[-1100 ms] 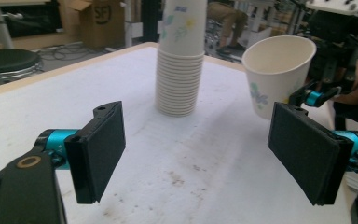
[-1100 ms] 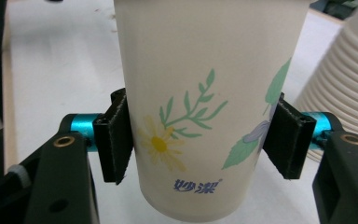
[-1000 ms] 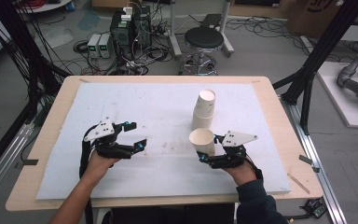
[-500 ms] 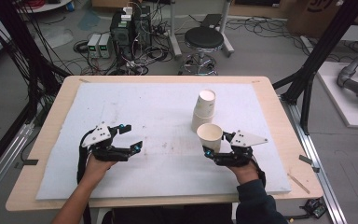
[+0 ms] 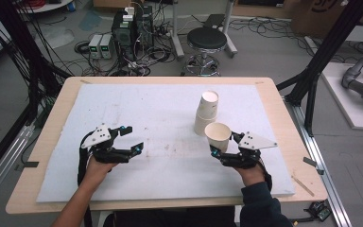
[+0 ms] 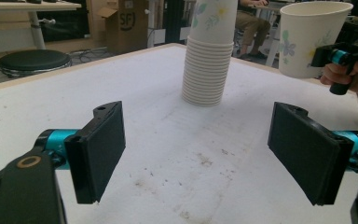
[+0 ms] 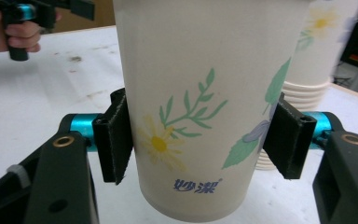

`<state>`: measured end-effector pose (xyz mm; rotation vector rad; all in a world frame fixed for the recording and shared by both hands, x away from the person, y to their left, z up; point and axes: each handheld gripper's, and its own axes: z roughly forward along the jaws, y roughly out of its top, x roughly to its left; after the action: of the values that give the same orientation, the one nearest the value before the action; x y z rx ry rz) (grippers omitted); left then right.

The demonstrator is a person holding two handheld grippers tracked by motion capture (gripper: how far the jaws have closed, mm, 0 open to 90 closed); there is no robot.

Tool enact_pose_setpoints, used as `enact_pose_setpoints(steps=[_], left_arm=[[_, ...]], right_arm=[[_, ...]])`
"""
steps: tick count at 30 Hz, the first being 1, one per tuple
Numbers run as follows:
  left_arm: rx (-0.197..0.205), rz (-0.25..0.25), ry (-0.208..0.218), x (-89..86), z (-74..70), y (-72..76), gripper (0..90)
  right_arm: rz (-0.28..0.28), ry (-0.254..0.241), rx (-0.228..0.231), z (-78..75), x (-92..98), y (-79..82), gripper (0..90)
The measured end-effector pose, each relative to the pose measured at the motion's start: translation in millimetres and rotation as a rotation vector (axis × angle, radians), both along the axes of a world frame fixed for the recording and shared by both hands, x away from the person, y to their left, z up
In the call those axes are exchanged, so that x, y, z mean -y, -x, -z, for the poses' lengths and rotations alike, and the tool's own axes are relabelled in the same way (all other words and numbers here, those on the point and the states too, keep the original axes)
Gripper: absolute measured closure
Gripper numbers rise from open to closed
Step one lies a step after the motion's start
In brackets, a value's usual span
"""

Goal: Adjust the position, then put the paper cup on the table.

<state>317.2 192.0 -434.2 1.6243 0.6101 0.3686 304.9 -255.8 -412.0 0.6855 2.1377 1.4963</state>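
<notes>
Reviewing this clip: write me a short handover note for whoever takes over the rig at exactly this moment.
Right gripper: shut on a single paper cup, held upright above the mat, just in front of the stack.
Left gripper: open, nothing between its jaws, over the left part of the white mat.
Cup stack: upright on the mat, right of centre.
Done: one cup is off the stack and in the grip.
Left: probably to set that cup down on the mat; where it belongs cannot be told. Keep the grip gentle, since thin paper walls likely crush easily.

Even indoor light, slight softness
</notes>
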Motion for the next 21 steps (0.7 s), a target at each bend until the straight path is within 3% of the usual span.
enact_pose_setpoints(steps=[5,12,15,21], left_arm=[[-0.004,-0.001,0.0,-0.5,0.3,-0.1,19.0],[-0.016,0.0,-0.006,-0.3,0.8,-0.1,19.0],[-0.014,-0.002,-0.011,0.0,1.2,-0.6,19.0],[-0.018,-0.001,-0.021,2.0,1.7,-0.7,19.0]], right_arm=[[0.053,-0.011,0.0,1.3,15.2,-3.0,33.7],[0.107,-0.045,-0.033,10.8,31.3,-8.8,33.8],[0.125,-0.059,-0.058,16.7,35.3,-11.8,33.8],[0.148,-0.023,-0.144,30.2,34.8,-18.7,33.8]])
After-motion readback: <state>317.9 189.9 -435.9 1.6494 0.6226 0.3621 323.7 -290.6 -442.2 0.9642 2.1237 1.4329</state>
